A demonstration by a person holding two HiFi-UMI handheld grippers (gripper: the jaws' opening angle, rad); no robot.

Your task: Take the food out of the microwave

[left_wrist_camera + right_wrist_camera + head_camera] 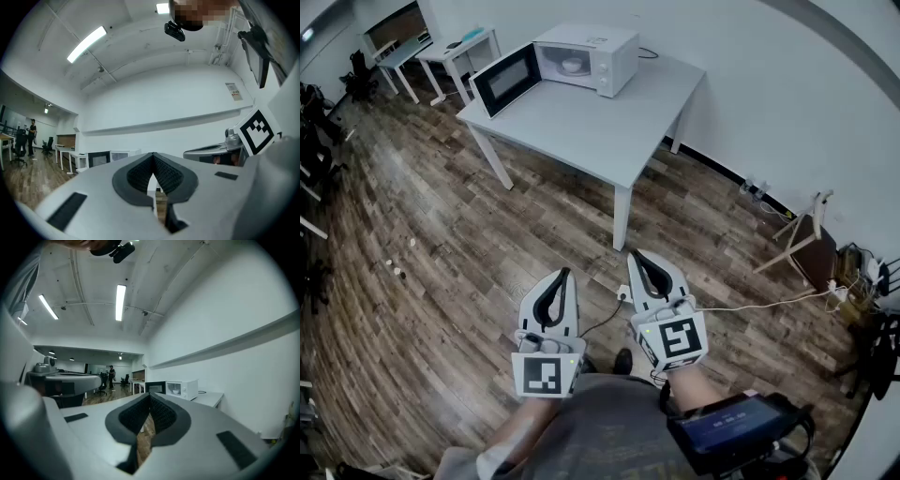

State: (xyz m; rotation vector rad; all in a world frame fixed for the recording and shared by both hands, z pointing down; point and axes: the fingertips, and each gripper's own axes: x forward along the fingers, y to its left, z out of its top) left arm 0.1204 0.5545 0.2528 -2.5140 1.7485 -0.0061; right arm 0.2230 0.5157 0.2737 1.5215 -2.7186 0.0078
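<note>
No word or number can be read anywhere. A small notice on the wall and the blue screen low in the head view carry print too small to make out. The left gripper and right gripper each bear a cube with only black-and-white square patterns

Microwave door swung open left; table edge fronts cavity.

The head view looks steeply down from above, with the left gripper and right gripper close below it. Each gripper view sits just behind its own fingers, facing level. All three share the distant microwave on its table — well beyond the fingertips.
</note>
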